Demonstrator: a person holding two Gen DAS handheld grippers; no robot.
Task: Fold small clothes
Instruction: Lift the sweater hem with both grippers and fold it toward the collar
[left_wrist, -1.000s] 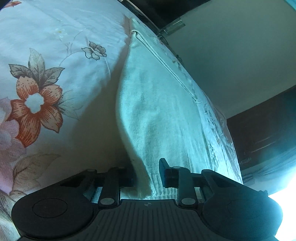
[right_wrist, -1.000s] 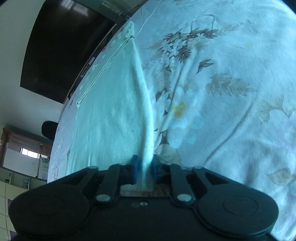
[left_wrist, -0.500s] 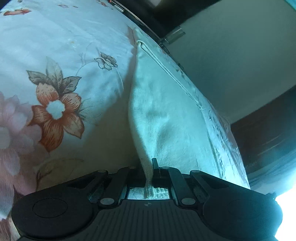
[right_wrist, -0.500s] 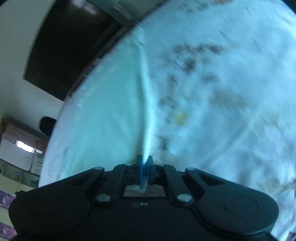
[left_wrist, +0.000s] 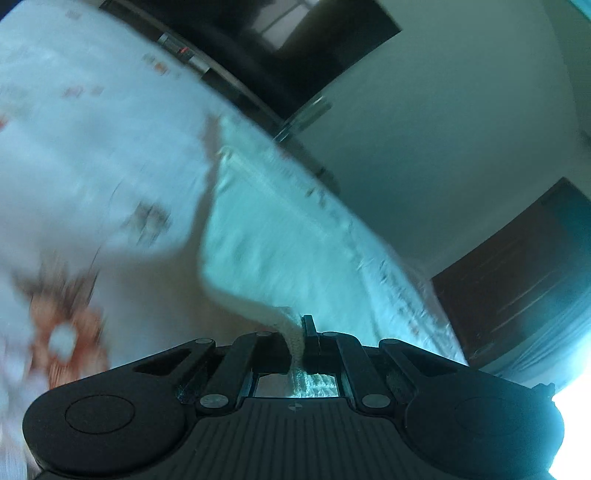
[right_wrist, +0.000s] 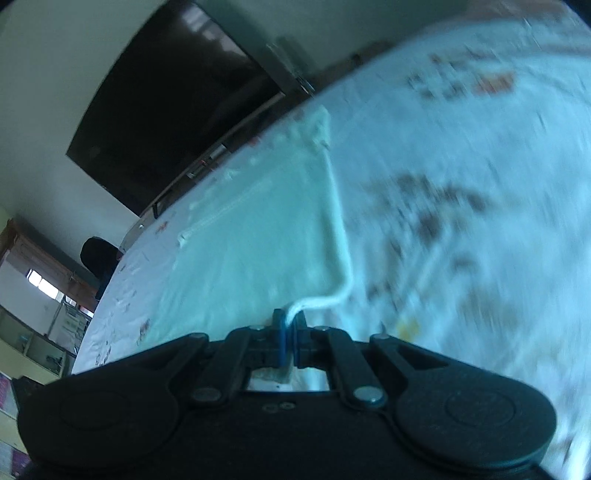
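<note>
both claws (left_wrist: 297, 341) (right_wrist: 290, 334) apparently pinch white cloth (left_wrist: 266, 240) (right_wrist: 258, 236)

Right gripper (right_wrist: 289, 325) pinching edge of white garment (right_wrist: 258, 236), garment spread far-left over floral bedsheet (right_wrist: 461, 166), dark screen (right_wrist: 166, 99) far left, blurred.

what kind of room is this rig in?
Likely a bedroom at home: a pale floral-print bedsheet covers the soft work surface, a large dark wall-mounted screen hangs beyond its edge, and a dark wooden door stands at the wall.
</note>
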